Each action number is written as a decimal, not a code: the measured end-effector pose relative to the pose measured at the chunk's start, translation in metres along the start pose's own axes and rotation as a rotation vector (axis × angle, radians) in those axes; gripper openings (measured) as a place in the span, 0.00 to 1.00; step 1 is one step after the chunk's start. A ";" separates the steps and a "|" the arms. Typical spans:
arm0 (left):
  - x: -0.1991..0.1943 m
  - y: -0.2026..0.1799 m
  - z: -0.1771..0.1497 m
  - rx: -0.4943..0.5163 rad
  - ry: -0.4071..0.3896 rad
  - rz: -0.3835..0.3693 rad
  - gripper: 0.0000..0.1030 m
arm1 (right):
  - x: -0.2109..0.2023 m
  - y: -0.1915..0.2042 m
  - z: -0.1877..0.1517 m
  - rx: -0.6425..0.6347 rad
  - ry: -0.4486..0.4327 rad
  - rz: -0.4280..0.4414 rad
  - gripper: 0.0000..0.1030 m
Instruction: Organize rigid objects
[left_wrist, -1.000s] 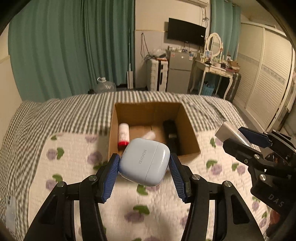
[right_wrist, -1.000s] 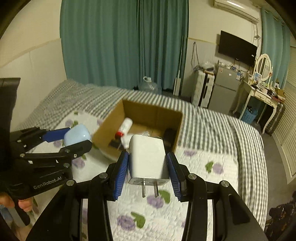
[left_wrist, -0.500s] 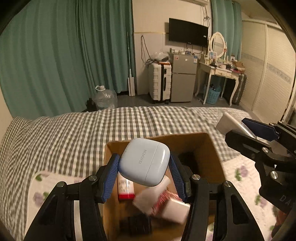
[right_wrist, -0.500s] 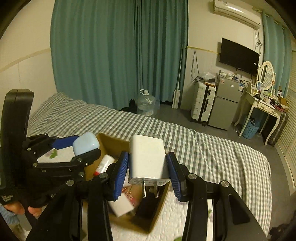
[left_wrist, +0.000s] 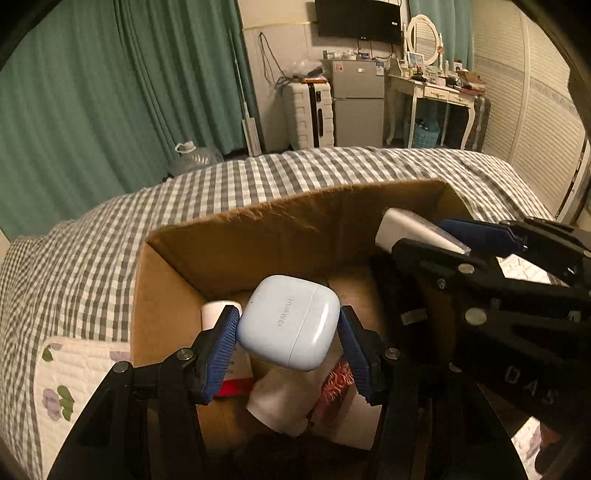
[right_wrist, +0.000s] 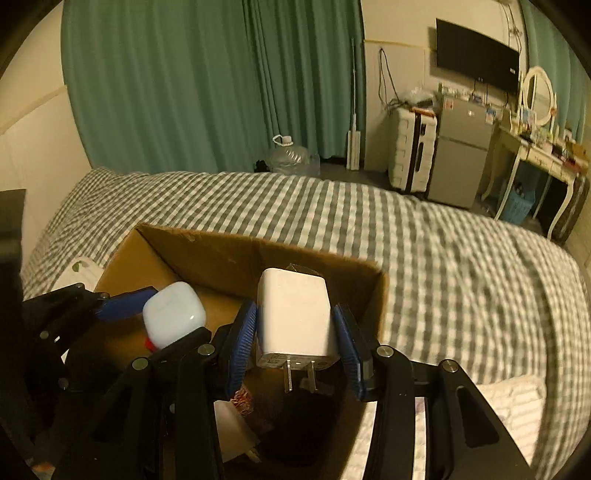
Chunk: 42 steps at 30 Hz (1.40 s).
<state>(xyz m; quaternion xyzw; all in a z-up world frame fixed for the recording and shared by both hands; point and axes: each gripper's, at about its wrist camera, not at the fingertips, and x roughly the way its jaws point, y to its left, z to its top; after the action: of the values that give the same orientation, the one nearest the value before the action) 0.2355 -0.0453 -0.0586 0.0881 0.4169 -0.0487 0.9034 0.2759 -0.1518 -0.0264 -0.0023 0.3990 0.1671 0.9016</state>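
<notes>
My left gripper (left_wrist: 287, 316) hangs over the open cardboard box (left_wrist: 258, 236) with a pale blue earbud case (left_wrist: 295, 332) between its blue pads. Its jaws are opening, and the pads still touch the case's sides. To its right, my right gripper (right_wrist: 294, 308) is shut on a white plug charger (right_wrist: 295, 317), prongs toward the camera, also above the box (right_wrist: 229, 258). In the left wrist view the charger (left_wrist: 410, 230) sits near the box's far right corner. Inside lie a white tube with a red cap (left_wrist: 218, 314), a white bottle (left_wrist: 284, 398) and a red patterned packet (left_wrist: 332, 384).
The box rests on a bed with a grey checked sheet (right_wrist: 406, 240) and a floral quilt (left_wrist: 74, 369). Beyond the bed are green curtains (right_wrist: 184, 92), a water jug (right_wrist: 291, 155), a white suitcase (left_wrist: 308, 110), a small fridge (left_wrist: 356, 99) and a dressing table (left_wrist: 436, 92).
Both grippers have moved forward and down with their objects, from short of the box to right over its opening. The box now fills the lower part of both views.
</notes>
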 end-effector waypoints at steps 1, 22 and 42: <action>-0.002 0.000 -0.002 -0.012 0.004 -0.001 0.56 | -0.004 0.001 -0.001 0.001 0.001 -0.024 0.43; -0.281 0.007 -0.015 -0.079 -0.450 0.106 0.76 | -0.305 0.037 -0.004 -0.038 -0.313 -0.217 0.81; -0.233 0.009 -0.109 -0.178 -0.491 0.104 0.80 | -0.269 0.042 -0.087 0.040 -0.418 -0.316 1.00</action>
<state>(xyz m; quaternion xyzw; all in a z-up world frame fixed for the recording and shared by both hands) 0.0055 -0.0110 0.0506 0.0151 0.1830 0.0146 0.9829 0.0328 -0.2041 0.1135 -0.0123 0.2019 0.0134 0.9792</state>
